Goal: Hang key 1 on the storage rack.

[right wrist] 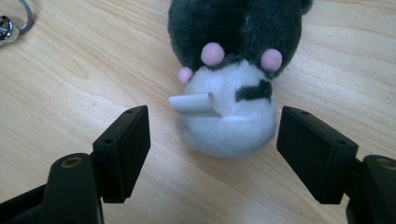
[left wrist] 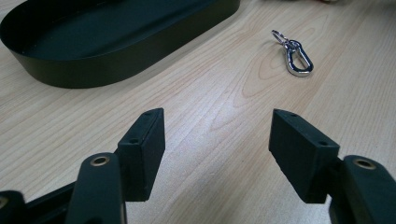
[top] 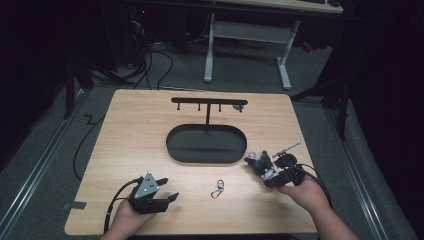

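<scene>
A small plush toy (top: pixel 259 161) with a dark grey upper part, a white lower part and pink dots lies on the wooden table at the right. My right gripper (top: pixel 262 170) is open around the toy (right wrist: pixel 229 126); its white end sits between the pads, with a gap on the left and almost none on the right. A white tag (right wrist: pixel 191 103) sticks out of the toy. At the table's front left, my left gripper (top: pixel 169 189) rests open with nothing between its jaws (left wrist: pixel 217 140). A silver carabiner clip (top: pixel 217 189) (left wrist: pixel 294 53) lies between the two grippers.
A black oval tray (top: pixel 172 147) (left wrist: pixel 93 70) stands in the middle of the table, with a thin post and a hook bar (top: pixel 207 101) rising from its back. The clip's ring (right wrist: pixel 11 23) lies left of the toy. A desk frame (top: pixel 245 35) stands beyond the table.
</scene>
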The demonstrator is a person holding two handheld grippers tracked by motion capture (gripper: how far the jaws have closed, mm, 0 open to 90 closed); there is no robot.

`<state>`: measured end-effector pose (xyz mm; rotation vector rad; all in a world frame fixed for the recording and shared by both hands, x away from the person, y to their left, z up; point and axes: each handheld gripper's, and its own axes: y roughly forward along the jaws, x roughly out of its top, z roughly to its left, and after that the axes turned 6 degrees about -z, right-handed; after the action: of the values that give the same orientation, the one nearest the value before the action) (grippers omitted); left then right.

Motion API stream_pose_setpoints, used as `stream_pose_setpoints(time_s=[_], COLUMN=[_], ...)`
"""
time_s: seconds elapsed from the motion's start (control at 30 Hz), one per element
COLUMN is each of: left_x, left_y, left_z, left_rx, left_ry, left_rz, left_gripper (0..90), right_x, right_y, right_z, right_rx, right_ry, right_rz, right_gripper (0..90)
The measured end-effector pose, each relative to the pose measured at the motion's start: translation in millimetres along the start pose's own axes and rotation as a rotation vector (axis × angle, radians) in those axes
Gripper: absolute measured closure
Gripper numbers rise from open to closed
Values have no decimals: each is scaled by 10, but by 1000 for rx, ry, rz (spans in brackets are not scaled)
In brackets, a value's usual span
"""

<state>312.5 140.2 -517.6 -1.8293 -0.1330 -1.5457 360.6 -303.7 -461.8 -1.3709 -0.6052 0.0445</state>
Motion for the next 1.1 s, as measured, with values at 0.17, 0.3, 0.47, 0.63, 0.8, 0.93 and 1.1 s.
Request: stream_pose_setpoints(time_s=[0.17, 0.3, 0.47, 0.63, 0.8, 0.93, 1.1], left_x=[0, 2, 3, 2, -2, -1, -1], left_y=[4, -1, -3, -1, -4, -6, -5], left_z=[0, 5, 8, 8, 21, 22, 18], left_rx=[-1, 2, 4, 2, 6, 7, 6], left_ry=[3, 7, 6, 7, 2, 0, 0], left_rz=[0, 2, -1, 5, -1, -2, -4], left_gripper=[370, 369, 369, 369, 369, 369, 369], right_x=[28, 37, 27, 20, 9, 4, 9], right_y=[88, 146, 191, 202, 214, 221, 227], right_z=[-25, -50, -71, -77, -63, -39, -20], right_rx=[6, 6, 3, -2, -2, -9, -19], right_ry=[12, 20, 17, 11, 4, -17, -22], right_rz=[1, 10, 16, -11, -11, -3, -5], right_gripper=[268, 274, 326, 401, 446, 470, 492])
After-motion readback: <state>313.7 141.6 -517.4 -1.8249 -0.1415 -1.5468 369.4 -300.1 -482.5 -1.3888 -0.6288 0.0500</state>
